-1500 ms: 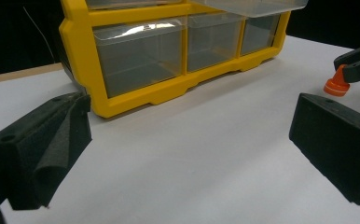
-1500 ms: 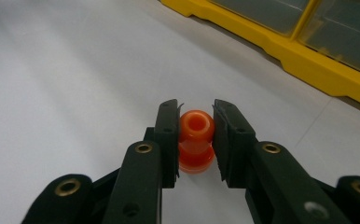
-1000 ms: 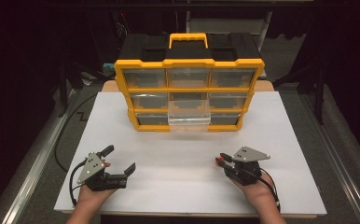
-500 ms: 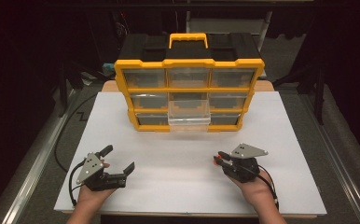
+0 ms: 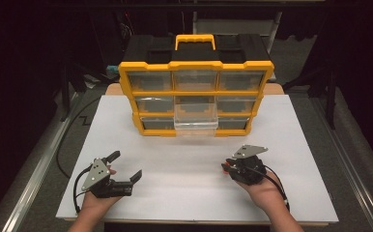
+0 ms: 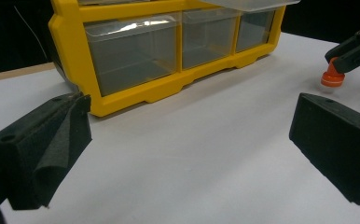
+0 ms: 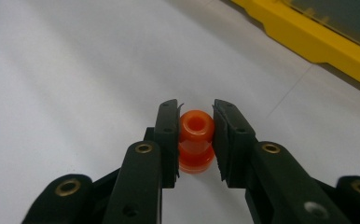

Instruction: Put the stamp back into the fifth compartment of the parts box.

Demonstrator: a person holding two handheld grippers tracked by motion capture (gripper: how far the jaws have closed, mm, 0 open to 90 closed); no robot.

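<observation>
My right claw [image 5: 224,168] grips a small orange bushing [image 7: 196,140], a short flanged piece with a hole through its top. In the right gripper view the two jaws press against opposite sides of its upper barrel, and its wider flange sits just below the pads [image 7: 168,135]. In the left gripper view the same bushing [image 6: 332,75] hangs under my right claw [image 6: 343,59], its base at or just above the white tabletop [image 5: 184,159]; I cannot tell whether it touches.

My left claw [image 5: 124,167] is spread wide and holds nothing; its two foam-faced jaws stand at opposite edges of the left gripper view with bare tabletop [image 6: 192,154] between them. It rests low over the near part of the tabletop, well apart from my right claw.

Ahead of both claws stands a yellow-framed drawer cabinet [image 5: 196,89] with clear drawers and a yellow handle [image 5: 195,40] on its black top. One clear drawer [image 5: 195,117], in the middle column, is pulled out toward me and lies ahead of my right claw and to its left. The yellow base [image 7: 308,39] of the cabinet crosses the upper right corner of the right gripper view.
</observation>
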